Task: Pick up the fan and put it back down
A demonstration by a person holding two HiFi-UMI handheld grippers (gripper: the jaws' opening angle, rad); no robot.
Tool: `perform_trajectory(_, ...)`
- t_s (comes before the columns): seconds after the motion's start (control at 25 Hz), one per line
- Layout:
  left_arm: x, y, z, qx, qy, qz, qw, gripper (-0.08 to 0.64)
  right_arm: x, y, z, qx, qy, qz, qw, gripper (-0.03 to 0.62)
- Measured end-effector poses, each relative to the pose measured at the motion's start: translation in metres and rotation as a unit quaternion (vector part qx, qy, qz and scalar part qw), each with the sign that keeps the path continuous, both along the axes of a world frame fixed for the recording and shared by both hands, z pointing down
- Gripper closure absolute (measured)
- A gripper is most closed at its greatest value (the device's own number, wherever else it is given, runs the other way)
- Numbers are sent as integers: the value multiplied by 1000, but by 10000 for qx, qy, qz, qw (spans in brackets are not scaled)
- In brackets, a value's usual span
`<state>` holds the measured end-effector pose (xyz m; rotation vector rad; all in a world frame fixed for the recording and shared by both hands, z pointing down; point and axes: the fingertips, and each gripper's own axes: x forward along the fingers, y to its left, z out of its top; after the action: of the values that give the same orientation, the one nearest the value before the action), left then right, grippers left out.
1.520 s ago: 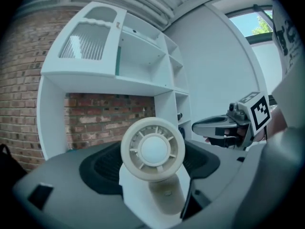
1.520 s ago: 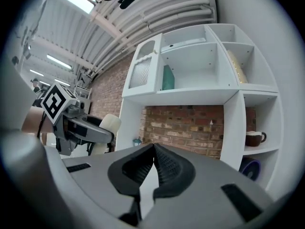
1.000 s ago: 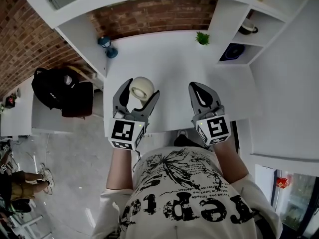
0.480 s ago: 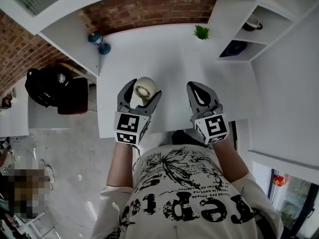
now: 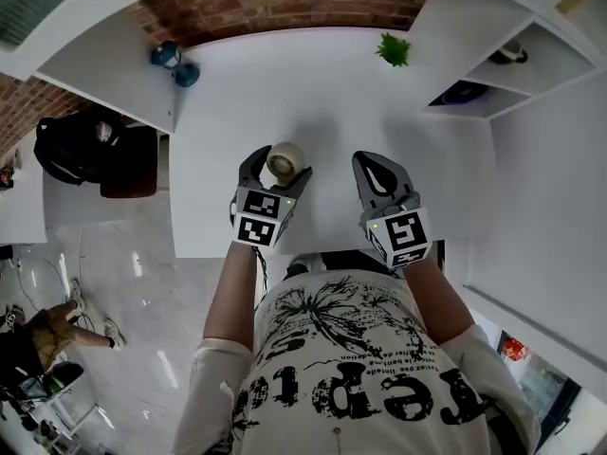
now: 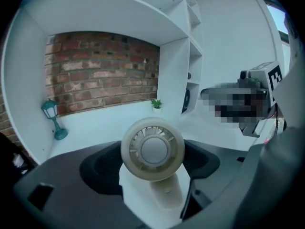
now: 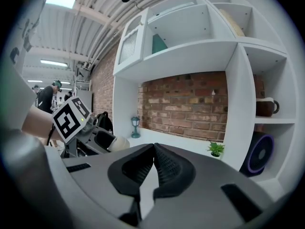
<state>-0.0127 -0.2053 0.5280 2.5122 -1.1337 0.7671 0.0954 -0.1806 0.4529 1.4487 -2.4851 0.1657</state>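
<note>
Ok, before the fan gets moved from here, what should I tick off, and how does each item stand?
1. Fan between the left gripper jaws: ok, they close on its stand.
2. Fan upright: ok.
3. Fan lifted off the desk: cannot tell.
4. Right gripper out of the way: ok, jaws together, empty, beside the fan.
5. Desk near the fan free: ok; lamp and plant stand at the far edge.
</note>
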Motion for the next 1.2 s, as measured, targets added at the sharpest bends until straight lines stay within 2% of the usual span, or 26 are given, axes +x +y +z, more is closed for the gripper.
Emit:
perform_trajectory(0.2,14,-11,51,-560,-197,-63,9982,175,13,-19,30,-265,84,-71,9996,577)
perform_trajectory(0.48,30,-22,105,-1164,-388,-73,9924,175,25,-43,54,-450,-47,-188,9988,577)
perform_trajectory(0.92,35,-36,147,-1773,-687,-263,9814,175,36,-70,69,-645,34,-209,9977,577)
perform_trajectory(1.2,39,-41,154,-1823,-967,-239,9782,175,41,-79,70,-646,45,-169,9978,577)
